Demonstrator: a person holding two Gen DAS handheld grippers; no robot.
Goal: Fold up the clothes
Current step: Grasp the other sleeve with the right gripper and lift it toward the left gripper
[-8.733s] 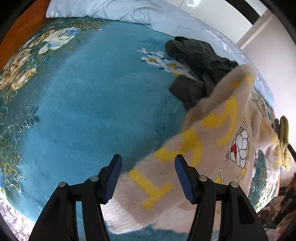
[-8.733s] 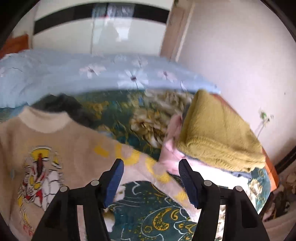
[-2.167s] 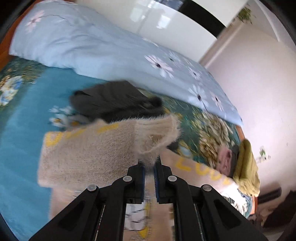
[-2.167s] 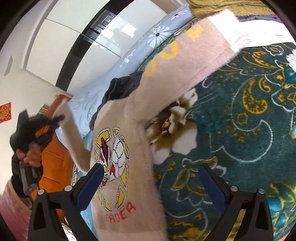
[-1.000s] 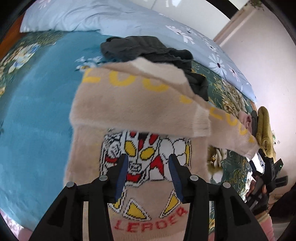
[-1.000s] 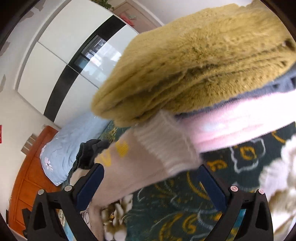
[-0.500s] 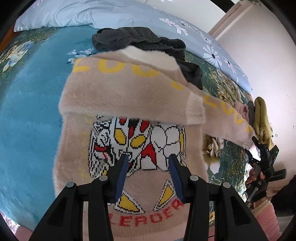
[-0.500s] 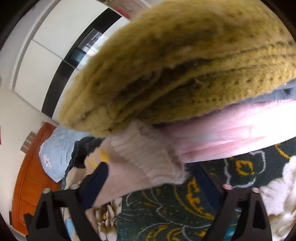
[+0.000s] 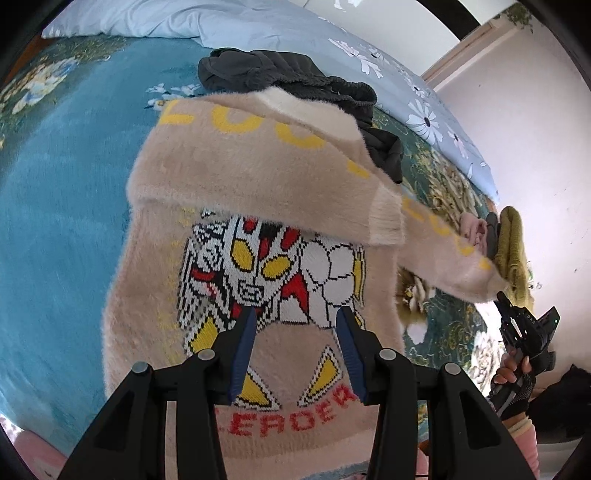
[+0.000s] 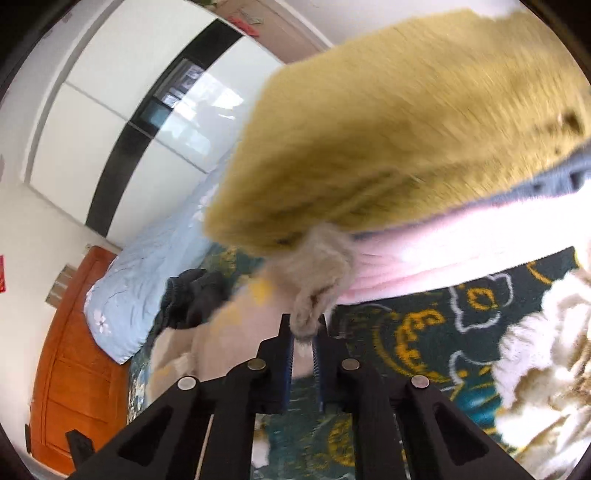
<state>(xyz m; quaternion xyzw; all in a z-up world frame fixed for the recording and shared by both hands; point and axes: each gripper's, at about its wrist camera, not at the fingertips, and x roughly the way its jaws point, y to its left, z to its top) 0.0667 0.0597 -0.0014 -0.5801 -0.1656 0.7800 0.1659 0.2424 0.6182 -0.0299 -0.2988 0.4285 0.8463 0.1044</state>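
A beige fuzzy sweater [image 9: 295, 280] with a robot-face print lies face up on the bed. Its left sleeve [image 9: 258, 177] is folded across the chest. Its right sleeve [image 9: 443, 251] stretches out to the right. My left gripper [image 9: 295, 332] is open and empty above the sweater's lower front. My right gripper [image 10: 303, 332] is shut on the right sleeve's cuff [image 10: 317, 291], next to the folded stack; it also shows at the right of the left wrist view [image 9: 517, 321].
A stack of folded clothes, with a mustard sweater [image 10: 406, 147] over a pink one [image 10: 461, 240], sits right behind the cuff. A dark grey garment [image 9: 295, 85] lies beyond the sweater's collar. A pale blue quilt [image 9: 258, 33] runs along the far side of the teal floral blanket [image 9: 55, 184].
My right gripper has closed on the cuff of the right sleeve. The left gripper has stayed open over the sweater and drifted slightly.
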